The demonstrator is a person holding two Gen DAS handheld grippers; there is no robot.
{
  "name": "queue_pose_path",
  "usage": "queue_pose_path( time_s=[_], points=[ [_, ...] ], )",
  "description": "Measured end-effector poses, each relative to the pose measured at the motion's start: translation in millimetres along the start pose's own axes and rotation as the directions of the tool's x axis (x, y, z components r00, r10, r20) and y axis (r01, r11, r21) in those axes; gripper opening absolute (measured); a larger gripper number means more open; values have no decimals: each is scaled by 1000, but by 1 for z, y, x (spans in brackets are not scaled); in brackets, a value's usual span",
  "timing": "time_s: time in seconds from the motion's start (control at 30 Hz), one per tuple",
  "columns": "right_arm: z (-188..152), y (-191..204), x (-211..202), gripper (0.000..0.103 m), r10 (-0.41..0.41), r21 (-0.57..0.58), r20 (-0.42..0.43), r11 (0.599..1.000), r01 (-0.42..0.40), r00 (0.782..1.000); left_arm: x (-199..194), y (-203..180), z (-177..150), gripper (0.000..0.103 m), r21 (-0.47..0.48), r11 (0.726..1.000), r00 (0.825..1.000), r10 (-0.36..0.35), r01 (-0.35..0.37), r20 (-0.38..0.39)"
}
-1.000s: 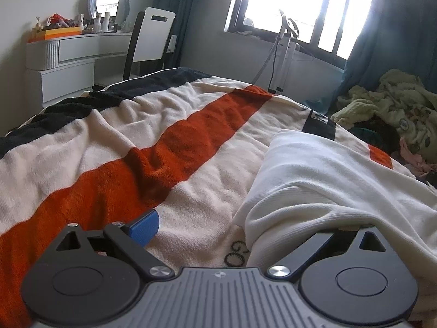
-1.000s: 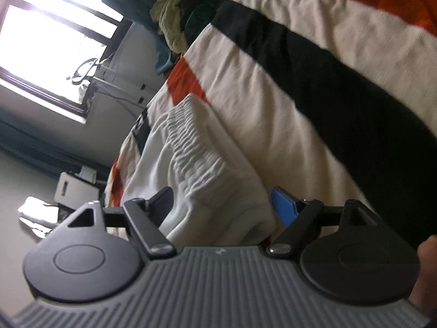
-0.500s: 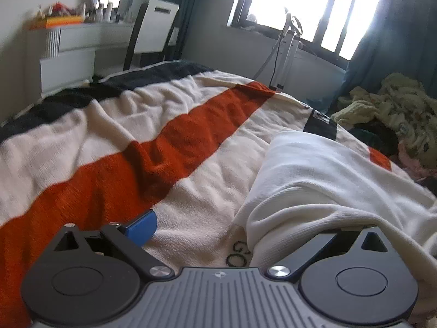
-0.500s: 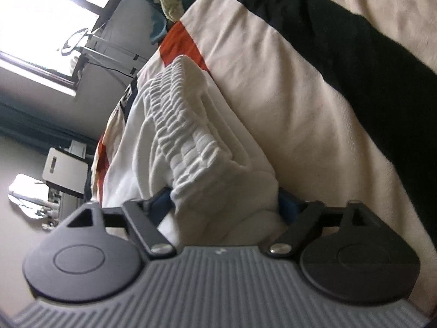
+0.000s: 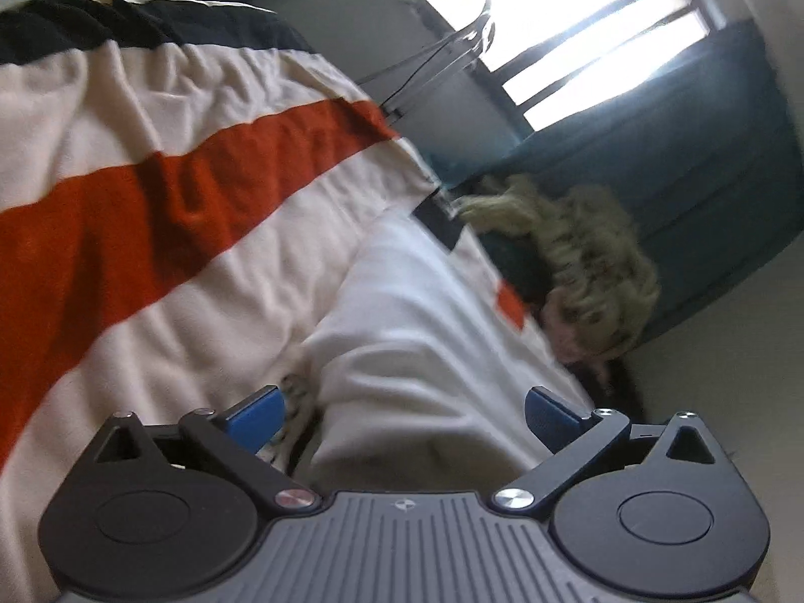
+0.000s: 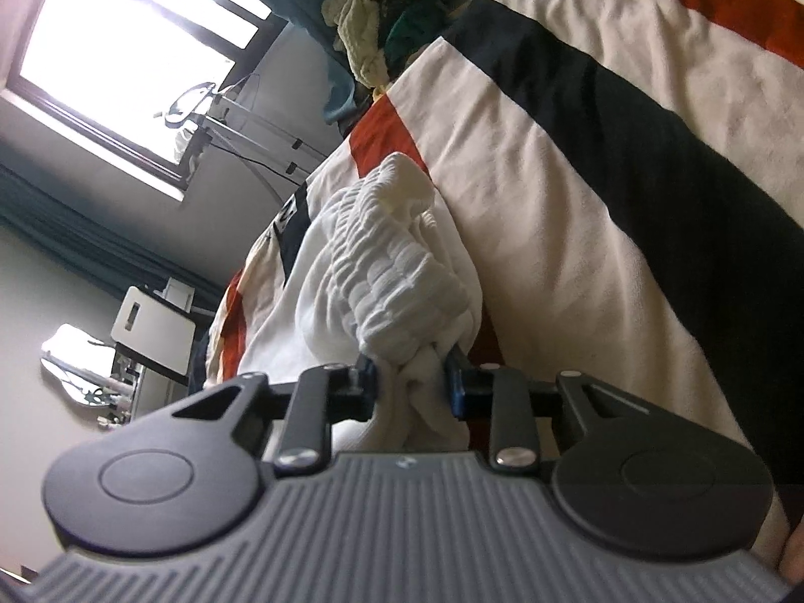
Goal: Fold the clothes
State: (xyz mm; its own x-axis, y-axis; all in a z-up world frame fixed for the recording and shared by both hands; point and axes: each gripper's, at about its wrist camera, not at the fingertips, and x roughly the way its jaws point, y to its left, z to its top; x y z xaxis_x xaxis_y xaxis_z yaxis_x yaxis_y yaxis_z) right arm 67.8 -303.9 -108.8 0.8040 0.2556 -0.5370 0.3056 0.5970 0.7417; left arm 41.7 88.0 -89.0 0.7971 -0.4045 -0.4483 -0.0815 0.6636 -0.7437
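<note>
While the right gripper (image 6: 409, 382) bites down, here is how it all lies:

Garment: a white, soft knit piece of clothing with a ribbed, gathered band (image 6: 387, 271), lying on the bed's striped cream, orange and black blanket (image 6: 578, 161), out toward the blanket's far corner by the window side.

Right jaws: clenched on a bunched end of the ribbed band, cloth squeezed into a knot between the blue pads.

Left gripper (image 5: 402, 414): jaws spread wide, straddling a smooth fold of the same white cloth (image 5: 417, 331) and gripping nothing. The view is tilted and blurred.

Handling: light and limp, I'd judge. It sags and wrinkles wherever it isn't held, so one pinch drags the rest behind. It's not slippery or fragile, and the knit gives the pads plenty of purchase.

Where to hold: the ribbed band is the thickest, firmest part, a sound grip. The opposite edge or a corner suits the left jaws, so the cloth can be drawn taut between two points.

Stage: a fold looks under way, though how many folds are in it I cannot tell.

Background: a heap of pale green and dark laundry (image 6: 372, 15) beyond the bed's far edge.
</note>
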Motion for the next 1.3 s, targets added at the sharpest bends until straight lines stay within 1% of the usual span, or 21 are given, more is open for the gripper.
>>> queue_pose_path(
  time_s=[0.1, 0.13, 0.2, 0.23, 0.27, 0.33, 0.37, 0.4, 0.5, 0.6, 0.7, 0.83, 0.93, 1.0, 1.17, 1.23, 1.3],
  points=[
    [1, 5, 3, 30, -12, -26, 7, 1000, 12, 1000, 34, 8, 11, 100, -53, 998, 998, -28, 25, -63],
    [1, 6, 5, 30, -17, -35, 10, 999, 17, 1000, 45, 11, 14, 99, -64, 998, 997, -16, 11, -76],
    [0, 5, 8, 30, -27, -36, 8, 999, 28, 1000, 64, 13, 16, 88, -52, 998, 995, 37, -42, -93],
    [0, 3, 9, 30, -32, -34, 5, 999, 32, 999, 69, 13, 16, 85, -41, 998, 995, 35, -40, -98],
    [0, 2, 11, 30, -37, -32, 2, 999, 37, 999, 70, 13, 16, 76, -34, 999, 995, 15, -19, -94],
    [-1, 1, 14, 30, -49, -38, -4, 998, 49, 999, 71, 13, 16, 65, -6, 1000, 997, 8, -8, -80],
    [-1, 1, 15, 30, -53, -43, -5, 998, 53, 999, 71, 12, 16, 54, 17, 1000, 996, 26, -25, -79],
    [-1, 2, 16, 30, -58, -47, -6, 997, 58, 998, 70, 10, 17, 48, 32, 999, 996, 31, -29, -80],
    [-1, 6, 15, 30, -59, -59, -1, 996, 59, 998, 62, 5, 19, 36, 39, 999, 999, -7, 9, -54],
    [-1, 7, 9, 29, -43, -50, 12, 998, 43, 999, 46, -9, 17, 31, 71, 997, 999, -30, 32, -34],
    [2, 11, -9, 27, -12, -31, 40, 999, 13, 999, 27, -31, 12, 30, 101, 994, 999, -43, 46, -24],
    [15, 18, -42, 25, 63, -27, 66, 998, -61, 996, 3, -65, 15, 28, 101, 993, 998, -64, 65, -16],
    [29, 18, -68, 24, 123, -23, 107, 992, -121, 987, 11, -110, 16, 28, 137, 987, 996, -82, 84, -18],
    [45, 15, -83, 24, 153, -10, 126, 988, -153, 980, 17, -141, 16, 27, 161, 982, 995, -94, 96, -21],
    [103, 5, -112, 24, 170, 5, 186, 985, -174, 968, 31, -217, 17, 26, 222, 967, 992, -123, 126, -28],
    [129, 2, -122, 23, 171, -7, 225, 985, -174, 959, 59, -251, 14, 26, 243, 961, 991, -128, 132, -33],
    [160, -4, -128, 23, 163, -17, 267, 986, -164, 950, 94, -280, 13, 26, 238, 959, 988, -142, 152, -59]
  ],
)
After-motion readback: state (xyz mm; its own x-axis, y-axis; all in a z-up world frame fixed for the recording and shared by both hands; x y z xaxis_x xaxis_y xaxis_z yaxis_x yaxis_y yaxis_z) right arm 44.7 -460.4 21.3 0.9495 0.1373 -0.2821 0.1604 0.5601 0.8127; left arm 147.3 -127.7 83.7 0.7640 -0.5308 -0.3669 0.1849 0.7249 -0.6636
